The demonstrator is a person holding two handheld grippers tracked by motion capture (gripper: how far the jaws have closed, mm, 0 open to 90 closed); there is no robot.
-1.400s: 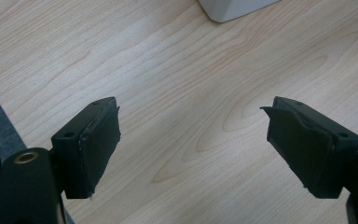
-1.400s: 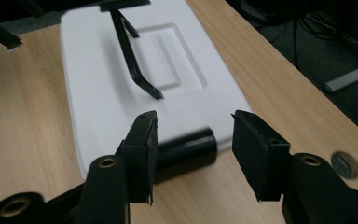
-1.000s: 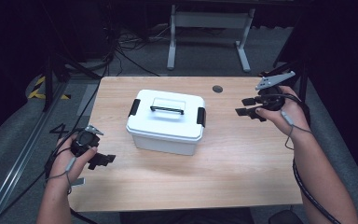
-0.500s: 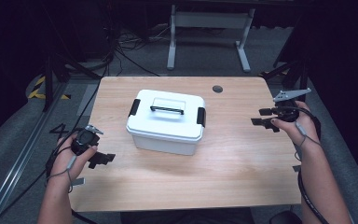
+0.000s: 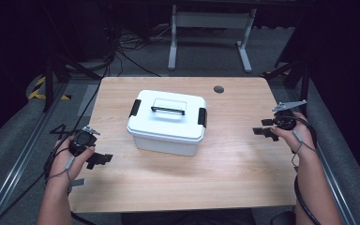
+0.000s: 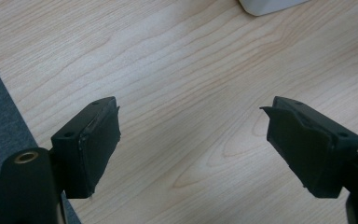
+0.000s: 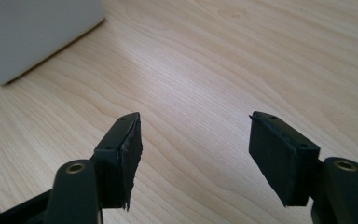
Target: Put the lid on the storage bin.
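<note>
White plastic is what we have in front of us: a lidded storage box sitting near the middle of the wooden tabletop, a little toward its far side, with a black carry handle lying flat on the lid and a black latch at each short end. A small dark round fitting is set into the wood near the far edge.

We hold the left gripper over the near left part of the tabletop, well apart from the box, and its fingers stand wide apart with only bare wood between them. We hold the right gripper near the right edge, also well clear of the box, its fingers likewise spread and gripping nothing.

We judge the box to be stiff and fairly light if empty, though we cannot see what it holds. Its smooth walls look slippery and too broad for our fingers to span, so the sides are a poor place to grip. The handle is the natural hold for lifting, once raised; the latches are the places to pinch if the lid is to come off. With both latches shut, the lid should stay on during a lift.
</note>
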